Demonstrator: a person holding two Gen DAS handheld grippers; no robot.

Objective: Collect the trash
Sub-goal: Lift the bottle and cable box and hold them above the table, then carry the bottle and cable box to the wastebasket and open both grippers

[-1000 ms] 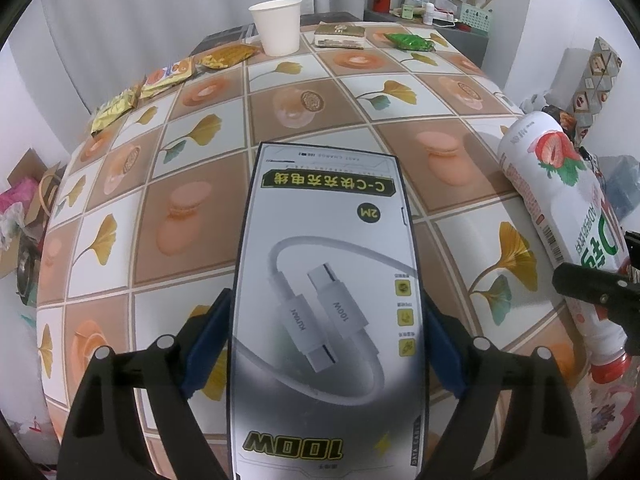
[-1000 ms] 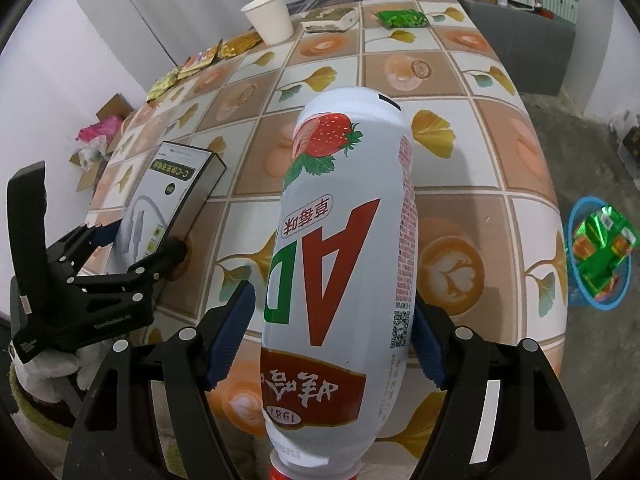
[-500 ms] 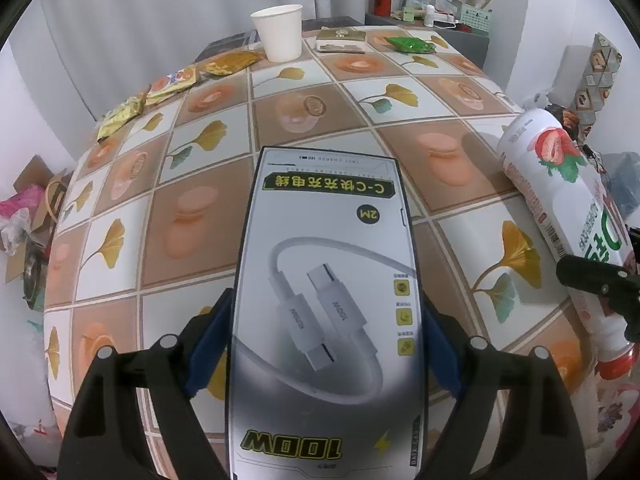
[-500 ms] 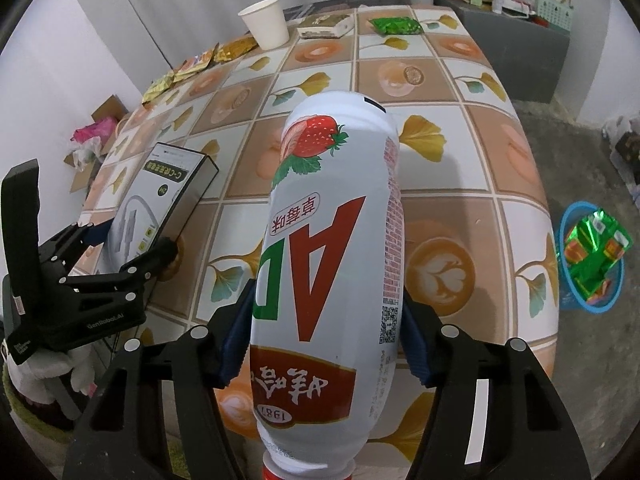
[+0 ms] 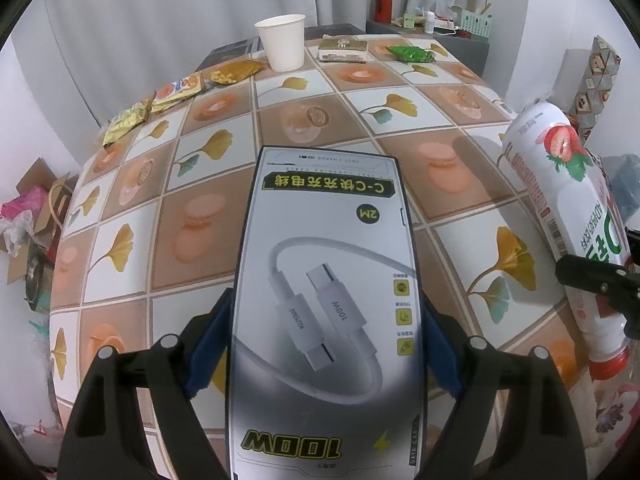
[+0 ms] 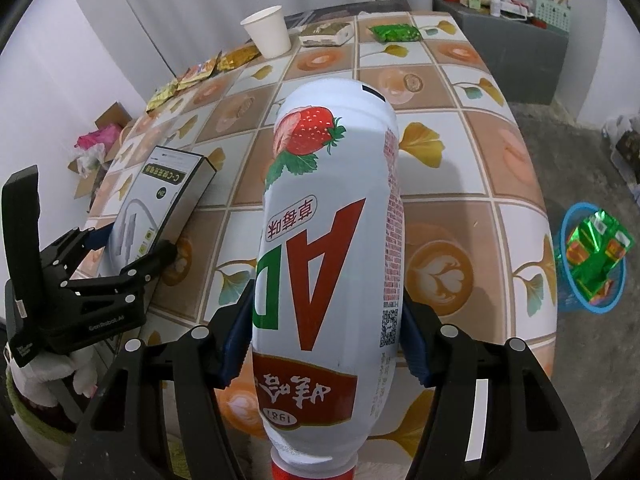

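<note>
My left gripper [image 5: 326, 340] is shut on a grey and black charging-cable box [image 5: 324, 280], blue pads pressing both long sides, holding it tilted over the tiled table [image 5: 200, 240]. In the right wrist view, my right gripper [image 6: 322, 344] is shut on a white strawberry drink bottle [image 6: 328, 240], red cap toward the camera, pads on both sides of its lower body. The bottle [image 5: 560, 200] and one right finger [image 5: 592, 280] show at the left view's right edge. The left gripper [image 6: 132, 256] with the box [image 6: 160, 200] sits at the left of the right view.
At the table's far end stand a paper cup [image 5: 282, 42], a flat packet [image 5: 344, 48] and a green packet [image 5: 410, 54]; snack wrappers [image 5: 180, 88] line the far left edge. A blue basket [image 6: 592, 256] holding green wrappers sits on the floor to the right. Cardboard clutter [image 5: 32, 216] lies left.
The right gripper's pads closed in from a small gap until they press on the bottle. The left gripper and its box have stayed put.
</note>
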